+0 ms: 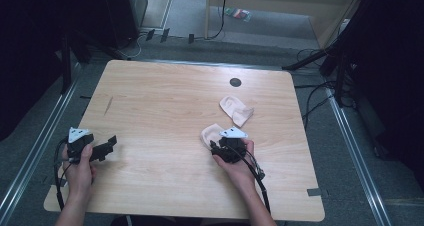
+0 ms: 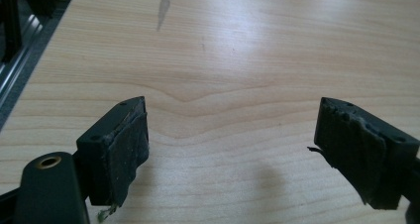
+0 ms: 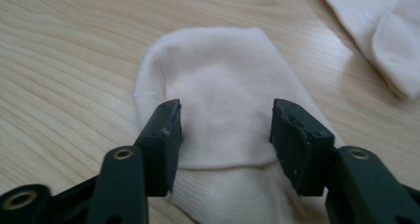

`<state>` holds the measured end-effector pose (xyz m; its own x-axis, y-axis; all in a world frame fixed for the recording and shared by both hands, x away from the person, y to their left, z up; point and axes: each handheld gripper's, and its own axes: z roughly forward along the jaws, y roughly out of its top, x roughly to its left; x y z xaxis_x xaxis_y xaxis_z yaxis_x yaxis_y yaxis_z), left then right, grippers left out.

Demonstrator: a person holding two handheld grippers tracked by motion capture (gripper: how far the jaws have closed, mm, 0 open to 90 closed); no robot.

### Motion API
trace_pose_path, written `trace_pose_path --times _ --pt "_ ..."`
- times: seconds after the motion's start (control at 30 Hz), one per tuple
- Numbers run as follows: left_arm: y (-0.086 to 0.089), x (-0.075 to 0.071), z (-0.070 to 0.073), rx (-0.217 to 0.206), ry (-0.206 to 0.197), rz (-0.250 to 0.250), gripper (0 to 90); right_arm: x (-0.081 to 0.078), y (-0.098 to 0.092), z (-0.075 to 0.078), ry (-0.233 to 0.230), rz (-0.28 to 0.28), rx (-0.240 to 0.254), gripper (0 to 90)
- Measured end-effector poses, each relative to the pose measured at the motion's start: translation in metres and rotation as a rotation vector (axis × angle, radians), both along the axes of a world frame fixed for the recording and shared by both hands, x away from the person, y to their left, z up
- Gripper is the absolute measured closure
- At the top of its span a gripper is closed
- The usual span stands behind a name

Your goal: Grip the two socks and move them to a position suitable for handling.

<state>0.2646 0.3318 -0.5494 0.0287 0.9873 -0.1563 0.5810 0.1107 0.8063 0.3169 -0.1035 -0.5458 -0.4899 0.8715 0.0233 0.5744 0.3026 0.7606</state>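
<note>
Sock (image 3: 223, 110), cream, flat on worktop (image 1: 165, 101) at near right, straddled by right gripper (image 3: 225, 122): jaws half spread either side of the fabric, pads not yet pressing, likely lined up for a pinch. Second sock (image 1: 236, 109) just beyond, farther right. Left gripper (image 2: 233, 135) spread wide over bare wood at near left, probably waiting. No readable writing anywhere.

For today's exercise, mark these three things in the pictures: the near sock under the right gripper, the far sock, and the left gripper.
near sock (image 3: 223, 80), right gripper view, on its flat toe part.
far sock (image 1: 235, 109), high view, on its middle.
left gripper (image 2: 233, 149), left gripper view, midway between its open fingertips.
</note>
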Motion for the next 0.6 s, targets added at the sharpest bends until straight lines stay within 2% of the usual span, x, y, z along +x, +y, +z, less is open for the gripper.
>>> trace_pose_path --times 0.07,0.1,0.13,0.2,0.23,0.27,0.3,0.33,0.37,0.4,0.43,0.47,0.53,0.57,0.6 --pt "0.001 0.0 0.002 -0.02 -0.004 0.009 14.4 -0.002 0.002 -0.002 -0.016 -0.018 -0.042 55.3" --pt "-0.001 0.0 0.003 -0.03 -0.016 0.017 14.4 -0.003 0.002 -0.002 -0.015 -0.026 -0.041 60.3" --pt "-0.003 -0.002 0.008 -0.023 -0.026 0.009 14.5 -0.005 0.002 -0.002 -0.021 -0.035 -0.044 68.8" --pt "-0.005 -0.003 0.01 -0.019 -0.034 0.002 14.4 -0.007 0.002 -0.002 -0.033 -0.043 -0.049 80.3" --pt "-0.008 -0.004 0.014 -0.017 -0.041 -0.004 14.4 -0.007 0.002 -0.002 -0.033 -0.043 -0.049 80.3" --pt "-0.012 -0.006 0.019 -0.019 -0.056 -0.009 14.4 -0.007 -0.003 -0.002 -0.03 -0.046 -0.015 82.9" --pt "-0.012 -0.006 0.019 -0.019 -0.056 -0.009 14.5 -0.007 -0.003 -0.002 -0.03 -0.046 -0.015 82.9" --pt "-0.017 -0.008 0.025 -0.021 -0.068 -0.021 14.4 -0.01 -0.007 0.002 -0.057 -0.047 -0.001 83.2" --pt "-0.017 -0.008 0.025 -0.021 -0.068 -0.021 14.5 -0.01 -0.007 0.002 -0.057 -0.047 -0.001 83.2" --pt "-0.022 -0.01 0.03 -0.026 -0.078 -0.032 14.4 -0.015 -0.01 0.012 -0.086 -0.059 0.024 83.3" --pt "-0.022 -0.01 0.03 -0.026 -0.078 -0.032 14.4 -0.015 -0.01 0.012 -0.086 -0.059 0.024 83.3" --pt "-0.029 -0.012 0.034 -0.028 -0.077 -0.051 14.5 -0.023 -0.011 0.026 -0.114 -0.059 0.069 83.3" --pt "-0.033 -0.013 0.036 -0.032 -0.075 -0.058 14.5 -0.03 -0.011 0.038 -0.139 -0.052 0.098 83.3" --pt "-0.037 -0.013 0.037 -0.04 -0.077 -0.068 14.5 -0.03 -0.011 0.038 -0.139 -0.052 0.098 83.3" --pt "-0.047 -0.015 0.04 -0.047 -0.079 -0.1 14.5 -0.039 -0.01 0.051 -0.157 -0.038 0.136 83.2"
